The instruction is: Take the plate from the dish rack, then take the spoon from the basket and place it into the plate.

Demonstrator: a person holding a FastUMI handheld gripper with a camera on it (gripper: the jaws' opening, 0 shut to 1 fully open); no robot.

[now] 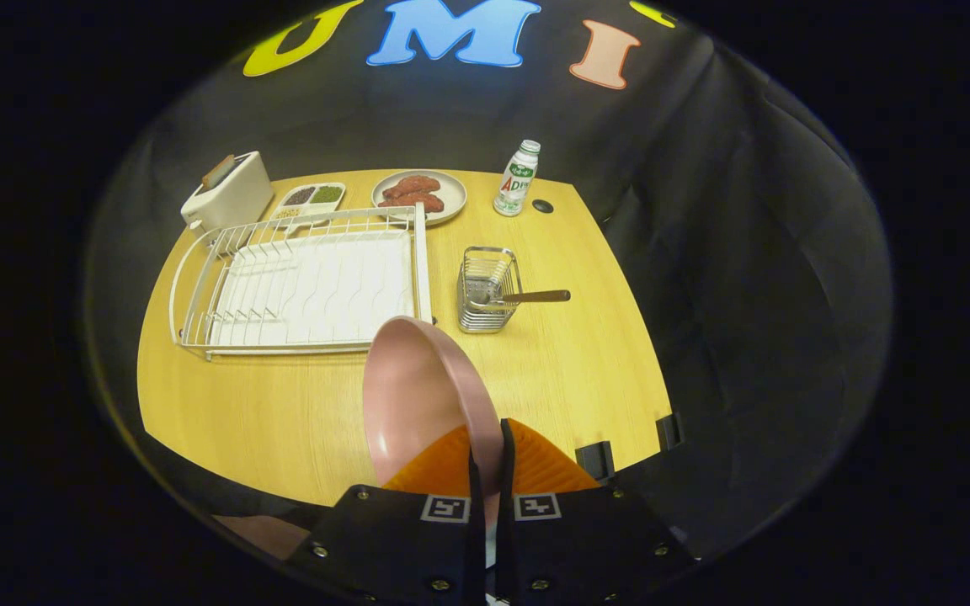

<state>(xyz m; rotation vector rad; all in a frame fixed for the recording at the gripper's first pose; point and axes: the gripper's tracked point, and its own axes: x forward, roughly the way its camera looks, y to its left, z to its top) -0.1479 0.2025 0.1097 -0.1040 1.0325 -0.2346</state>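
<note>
A pink plate (414, 396) stands on edge between my fingers, its hollow side turned left, held up above the wooden table (266, 404). My gripper (486, 446) is shut on the plate's rim. Beyond the plate lies the white wire dish rack (300, 282) with nothing in it. To the rack's right stands a small metal basket (487, 290). A spoon (531, 296) rests in it, its brown handle leaning out to the right.
At the back of the table are a white toaster (228, 192), a small divided tray (310, 199), a grey plate with reddish food (418, 195) and a white bottle (517, 178). Bare table lies ahead of the rack and right of the basket.
</note>
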